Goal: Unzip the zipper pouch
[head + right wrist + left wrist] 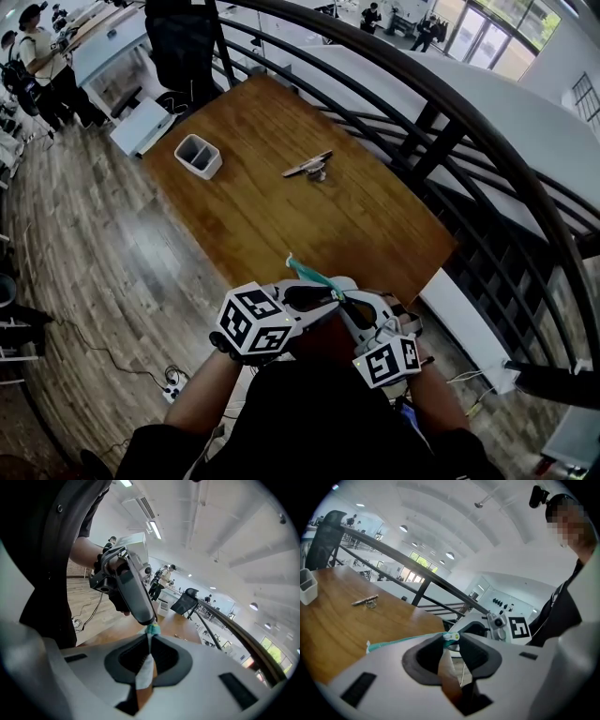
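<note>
While R hand-held gripper (150, 638) clamps pouch (144, 674) edge, L hand-held gripper (450, 643) pinches zip pull (451, 636).

Left tool (451, 643): closed on the pouch (145, 672), above the surface's (281, 187) near edge.
Right tool (149, 644): pinched tight on the pouch, over that edge, tips close against the left tool's.

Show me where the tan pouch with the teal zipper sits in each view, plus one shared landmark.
Head view: tan pouch with teal zipper, low centre.
Left gripper view: lower centre, in the left gripper tongs.
Right gripper view: lower centre, in the right gripper tongs.
Shared landmark: brown wooden table.
</note>
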Tool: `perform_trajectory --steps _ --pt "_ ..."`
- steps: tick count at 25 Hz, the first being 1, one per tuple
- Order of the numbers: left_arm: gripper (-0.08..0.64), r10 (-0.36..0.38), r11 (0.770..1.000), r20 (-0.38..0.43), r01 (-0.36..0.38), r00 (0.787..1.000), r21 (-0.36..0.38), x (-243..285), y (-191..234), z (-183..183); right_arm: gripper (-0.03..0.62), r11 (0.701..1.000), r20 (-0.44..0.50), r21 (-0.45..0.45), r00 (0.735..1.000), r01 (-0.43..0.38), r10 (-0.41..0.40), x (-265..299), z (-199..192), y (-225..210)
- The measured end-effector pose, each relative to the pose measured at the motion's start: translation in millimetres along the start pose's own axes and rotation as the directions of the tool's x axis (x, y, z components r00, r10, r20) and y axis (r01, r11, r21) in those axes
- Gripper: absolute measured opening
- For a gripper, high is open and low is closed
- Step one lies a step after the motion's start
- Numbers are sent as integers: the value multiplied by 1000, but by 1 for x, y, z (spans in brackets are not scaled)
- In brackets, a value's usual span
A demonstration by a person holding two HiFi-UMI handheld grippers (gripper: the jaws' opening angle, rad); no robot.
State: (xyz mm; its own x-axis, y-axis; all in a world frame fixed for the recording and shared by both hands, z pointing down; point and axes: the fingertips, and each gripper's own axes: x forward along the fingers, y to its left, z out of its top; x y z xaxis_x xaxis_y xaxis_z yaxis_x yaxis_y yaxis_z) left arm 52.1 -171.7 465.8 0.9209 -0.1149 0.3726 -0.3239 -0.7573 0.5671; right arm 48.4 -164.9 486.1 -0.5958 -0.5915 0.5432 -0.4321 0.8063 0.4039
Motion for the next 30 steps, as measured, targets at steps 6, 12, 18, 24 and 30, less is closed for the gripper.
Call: perform_trajectory --steps 6,12,18,24,30 --pt "100 -21 1000 10 21 1000 -23 -1 1 -1 11 1000 -9 2 1000 -5 5 0 -8 -2" --pt "40 -11 1000 19 11 1000 -14 -8 4 0 11 1000 -6 16 1000 -8 8 -3 -7 0" --pt "21 -15 1000 -3 15 1000 -7 -8 6 -4 11 1000 -16 9 1000 -6 6 0 -7 2" --pt "15 -18 999 9 18 1000 -32 -7 6 -1 15 999 -4 45 1000 -8 8 -1 -9 0" --pt "14 -10 1000 2 10 1000 -23 -11 9 -2 120 989 59 138 997 -61 54 -6 -1 4"
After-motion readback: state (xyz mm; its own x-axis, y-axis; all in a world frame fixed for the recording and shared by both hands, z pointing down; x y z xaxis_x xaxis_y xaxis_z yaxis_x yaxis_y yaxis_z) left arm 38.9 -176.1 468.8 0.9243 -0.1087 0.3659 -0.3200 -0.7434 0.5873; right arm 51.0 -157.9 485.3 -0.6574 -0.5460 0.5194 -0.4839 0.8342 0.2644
